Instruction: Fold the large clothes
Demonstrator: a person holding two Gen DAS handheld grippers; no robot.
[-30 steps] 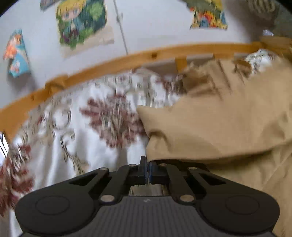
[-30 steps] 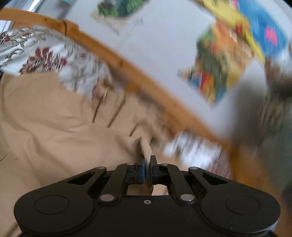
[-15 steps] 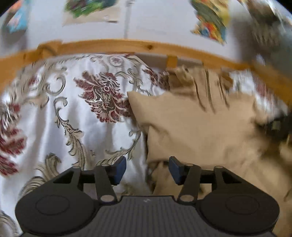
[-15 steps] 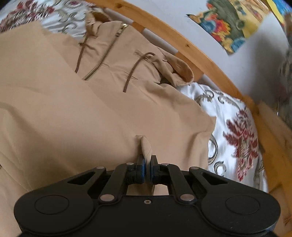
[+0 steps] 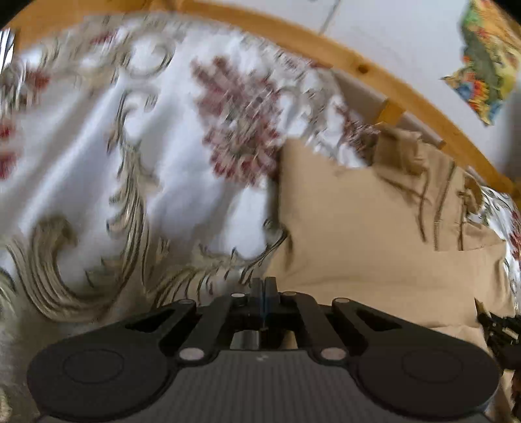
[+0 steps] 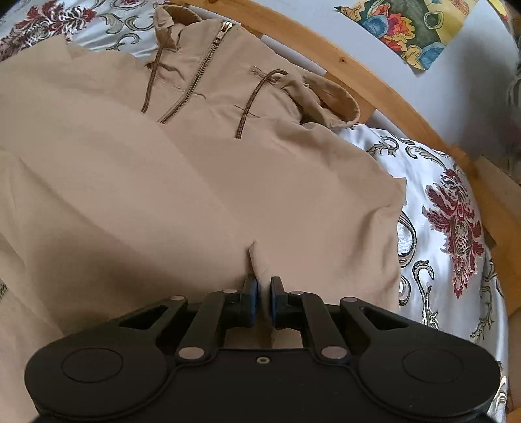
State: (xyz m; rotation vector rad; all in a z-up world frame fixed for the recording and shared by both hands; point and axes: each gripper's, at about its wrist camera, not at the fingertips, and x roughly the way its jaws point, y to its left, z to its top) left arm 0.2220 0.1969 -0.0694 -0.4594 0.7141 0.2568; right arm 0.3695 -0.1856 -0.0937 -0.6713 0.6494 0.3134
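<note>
A tan hooded jacket (image 6: 202,182) with a zipper (image 6: 195,78) and brown drawstrings lies folded on a white floral bedspread (image 6: 456,208). My right gripper (image 6: 263,293) sits at its near edge, jaws slightly apart around a small upright pinch of tan cloth (image 6: 260,260). My left gripper (image 5: 264,286) is shut and empty, over the bedspread (image 5: 97,162) just left of the jacket (image 5: 374,234). The right gripper's black tip (image 5: 498,328) shows at the far right of the left wrist view.
A curved wooden bed rail (image 6: 374,75) runs along the far side, also in the left wrist view (image 5: 358,61). Behind it is a pale wall with colourful pictures (image 6: 410,29).
My left gripper opened, let go of the jacket, swung left over the bedspread and has shut again, empty. My right gripper's jaws have parted a little around the cloth.
</note>
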